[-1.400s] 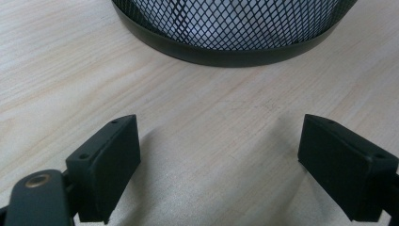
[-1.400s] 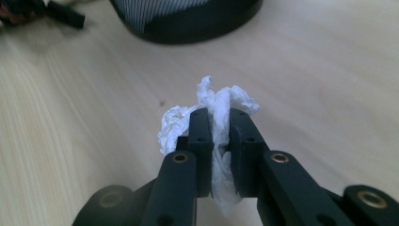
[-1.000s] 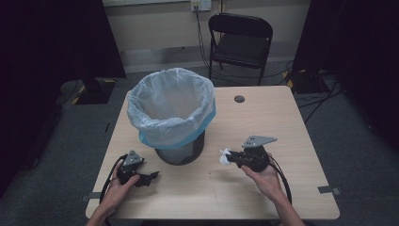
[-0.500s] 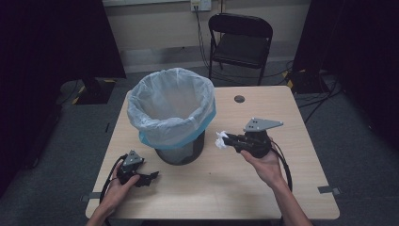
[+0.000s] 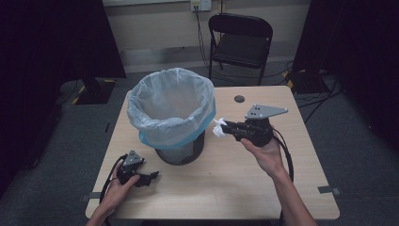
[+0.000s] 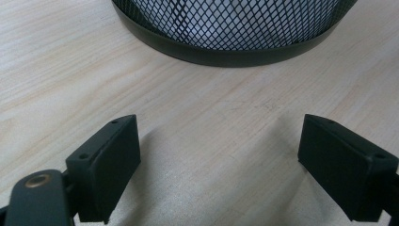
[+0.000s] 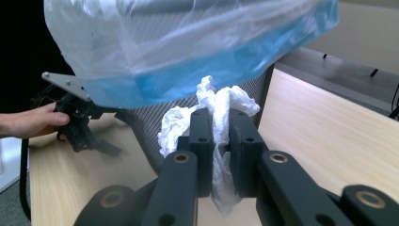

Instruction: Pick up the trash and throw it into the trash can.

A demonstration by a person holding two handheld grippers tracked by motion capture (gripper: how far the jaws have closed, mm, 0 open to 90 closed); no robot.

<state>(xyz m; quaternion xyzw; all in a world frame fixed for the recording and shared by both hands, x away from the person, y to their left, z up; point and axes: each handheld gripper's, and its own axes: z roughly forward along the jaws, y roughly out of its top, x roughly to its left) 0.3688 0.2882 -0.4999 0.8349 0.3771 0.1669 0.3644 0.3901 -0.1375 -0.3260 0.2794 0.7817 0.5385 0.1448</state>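
Observation:
A black mesh waste bin [image 5: 181, 150] lined with a pale blue plastic bag [image 5: 171, 106] stands on the wooden table [image 5: 235, 183]. My right gripper [image 5: 225, 128] is raised beside the bin's right rim, shut on a crumpled white tissue [image 5: 218, 128]. In the right gripper view the tissue [image 7: 221, 106] bulges out between the jaws, just under the bag's folded edge [image 7: 188, 52]. My left gripper [image 5: 151, 177] rests low on the table at the front left, open. The left gripper view has nothing between its jaws, with the bin's base [image 6: 235, 47] ahead of them.
A black folding chair [image 5: 240, 42] stands behind the table. A small dark round disc [image 5: 239, 99] lies on the table's far side. Cables run over the floor at the back right.
My right gripper has risen and moved left toward the bin's rim with the tissue in it. The left gripper has stayed put.

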